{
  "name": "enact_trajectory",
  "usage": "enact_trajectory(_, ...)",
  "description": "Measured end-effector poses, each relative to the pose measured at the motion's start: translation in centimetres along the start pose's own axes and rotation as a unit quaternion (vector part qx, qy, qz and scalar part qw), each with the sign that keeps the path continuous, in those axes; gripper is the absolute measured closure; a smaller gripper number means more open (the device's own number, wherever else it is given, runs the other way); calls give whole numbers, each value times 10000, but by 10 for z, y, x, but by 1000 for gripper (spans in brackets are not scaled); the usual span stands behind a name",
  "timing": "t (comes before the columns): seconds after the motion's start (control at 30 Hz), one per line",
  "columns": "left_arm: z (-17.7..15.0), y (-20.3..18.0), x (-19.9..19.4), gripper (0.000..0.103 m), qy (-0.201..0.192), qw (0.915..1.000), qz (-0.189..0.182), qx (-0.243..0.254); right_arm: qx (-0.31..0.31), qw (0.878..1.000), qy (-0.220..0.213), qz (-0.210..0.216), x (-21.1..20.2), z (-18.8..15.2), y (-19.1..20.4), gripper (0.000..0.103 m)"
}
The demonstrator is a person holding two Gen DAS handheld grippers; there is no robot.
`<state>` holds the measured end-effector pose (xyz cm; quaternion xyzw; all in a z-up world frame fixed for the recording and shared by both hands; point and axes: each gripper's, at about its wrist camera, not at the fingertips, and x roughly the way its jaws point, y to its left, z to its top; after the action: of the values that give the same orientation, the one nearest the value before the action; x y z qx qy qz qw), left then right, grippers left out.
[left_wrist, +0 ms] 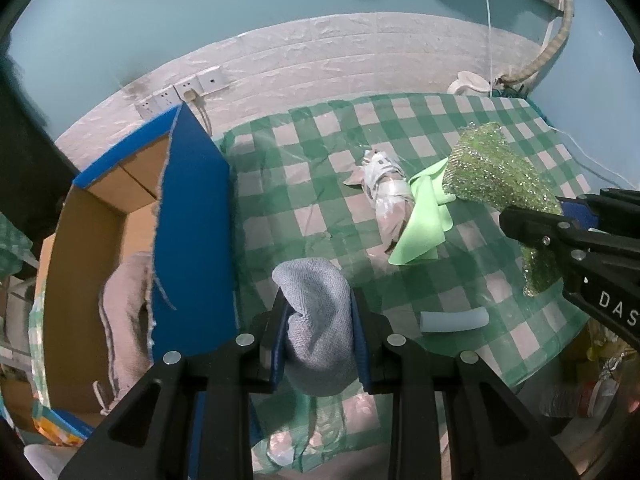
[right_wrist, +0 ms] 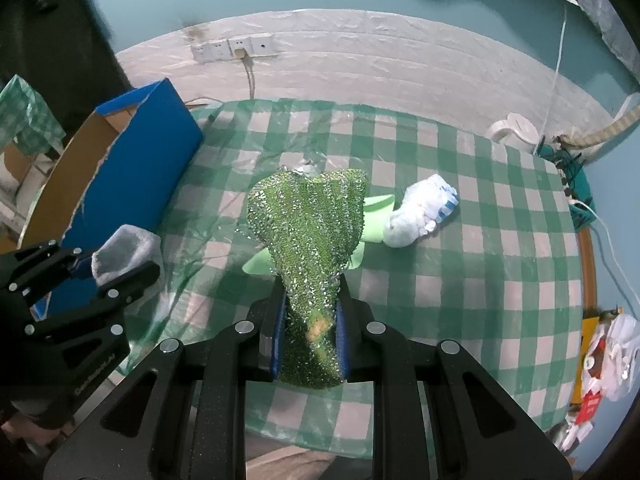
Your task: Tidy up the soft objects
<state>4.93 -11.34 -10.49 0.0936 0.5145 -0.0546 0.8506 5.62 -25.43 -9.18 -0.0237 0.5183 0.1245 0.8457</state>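
Both tools point steeply down over the counter (right_wrist: 500, 264) with its green-and-white checked cover. The left tool (left_wrist: 320, 332) is clamped on a grey knitted cloth (left_wrist: 316, 304), soft and bunched into a rounded fold, beside the blue cardboard box (left_wrist: 192, 216). The right tool (right_wrist: 310, 344) is clamped on a glittery green sequined cloth (right_wrist: 308, 224) that fans out upward. On the counter lie a smooth light-green sheet (left_wrist: 424, 224), a crinkled plastic-wrapped bundle (left_wrist: 388, 196) and a pale foam tube (left_wrist: 454, 320).
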Motion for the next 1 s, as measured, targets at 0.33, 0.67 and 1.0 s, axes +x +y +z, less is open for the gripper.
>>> enact_trajectory(0.33, -1, 15, -21, 75, -194, 9997, 118, -39, -155, 9997, -177, 83, -16, 14, 20, 84)
enact_trajectory(0.67, -3, 38, -43, 75, -401, 9987, 258, -151, -356, 9986, -334, 218, -33, 28, 48, 84)
enact_trajectory(1.0, -7, 72, -64, 75, -579, 9970, 178, -475, -628, 9966, -407, 340, -42, 40, 87, 84)
